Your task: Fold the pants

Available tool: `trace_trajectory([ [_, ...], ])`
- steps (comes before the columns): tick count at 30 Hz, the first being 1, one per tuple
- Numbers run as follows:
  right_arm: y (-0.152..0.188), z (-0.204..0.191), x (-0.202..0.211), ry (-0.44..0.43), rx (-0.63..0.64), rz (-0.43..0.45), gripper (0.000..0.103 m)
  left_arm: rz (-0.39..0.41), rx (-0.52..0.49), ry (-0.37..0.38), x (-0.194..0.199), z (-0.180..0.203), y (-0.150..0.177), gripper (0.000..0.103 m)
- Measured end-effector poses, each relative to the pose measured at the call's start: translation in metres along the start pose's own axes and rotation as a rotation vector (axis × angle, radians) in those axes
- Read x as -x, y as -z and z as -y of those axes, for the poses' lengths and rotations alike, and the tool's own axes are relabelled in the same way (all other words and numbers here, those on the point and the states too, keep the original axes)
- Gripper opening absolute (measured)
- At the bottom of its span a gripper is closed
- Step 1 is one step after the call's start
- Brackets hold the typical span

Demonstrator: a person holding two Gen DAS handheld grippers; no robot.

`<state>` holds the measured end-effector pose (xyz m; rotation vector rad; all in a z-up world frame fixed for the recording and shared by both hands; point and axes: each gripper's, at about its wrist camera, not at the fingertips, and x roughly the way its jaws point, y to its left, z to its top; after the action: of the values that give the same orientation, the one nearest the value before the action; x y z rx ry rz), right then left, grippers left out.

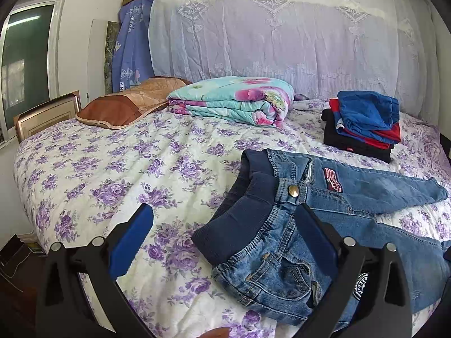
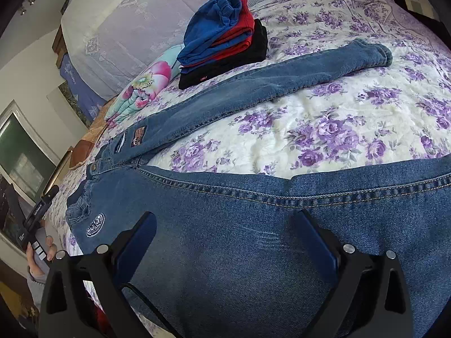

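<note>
A pair of small blue jeans (image 1: 324, 197) with a dark ribbed waistband (image 1: 248, 211) lies spread on the flowered bedspread (image 1: 112, 169), legs apart in a V. My left gripper (image 1: 222, 214) hovers open over the waistband end, its right finger above the denim near the brass button (image 1: 293, 190). In the right wrist view my right gripper (image 2: 222, 219) is open just above the near leg (image 2: 253, 239). The far leg (image 2: 282, 79) stretches toward its cuff (image 2: 375, 53). Nothing is held.
A stack of folded blue, red and black clothes (image 1: 363, 124) (image 2: 225, 36) sits behind the jeans. A folded floral quilt (image 1: 234, 101) and a brown pillow (image 1: 126, 104) lie near the lace-covered headboard (image 1: 282, 33). A hand holding the left gripper's handle (image 2: 36, 225) shows at the bed's left edge.
</note>
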<state>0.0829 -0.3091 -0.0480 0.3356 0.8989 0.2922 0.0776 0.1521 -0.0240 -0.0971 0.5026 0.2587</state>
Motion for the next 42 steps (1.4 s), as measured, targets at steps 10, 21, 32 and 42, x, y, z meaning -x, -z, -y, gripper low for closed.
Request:
trace_trajectory([
  [10,0.000,0.002,0.002,-0.022,-0.003,0.002,0.099,-0.028,-0.051,-0.003,-0.001,0.020,0.004,0.098],
  [21,-0.034,0.013,0.015,-0.112,-0.130,-0.045,0.099,-0.054,-0.025,0.003,-0.007,0.012,0.005,0.098],
  [32,-0.077,-0.025,-0.008,-0.100,0.068,-0.083,0.099,-0.089,-0.016,-0.029,-0.028,0.003,-0.001,0.098],
  [42,-0.108,-0.033,-0.038,-0.093,0.153,-0.098,0.099,-0.118,-0.005,-0.074,-0.060,-0.015,-0.036,0.098],
])
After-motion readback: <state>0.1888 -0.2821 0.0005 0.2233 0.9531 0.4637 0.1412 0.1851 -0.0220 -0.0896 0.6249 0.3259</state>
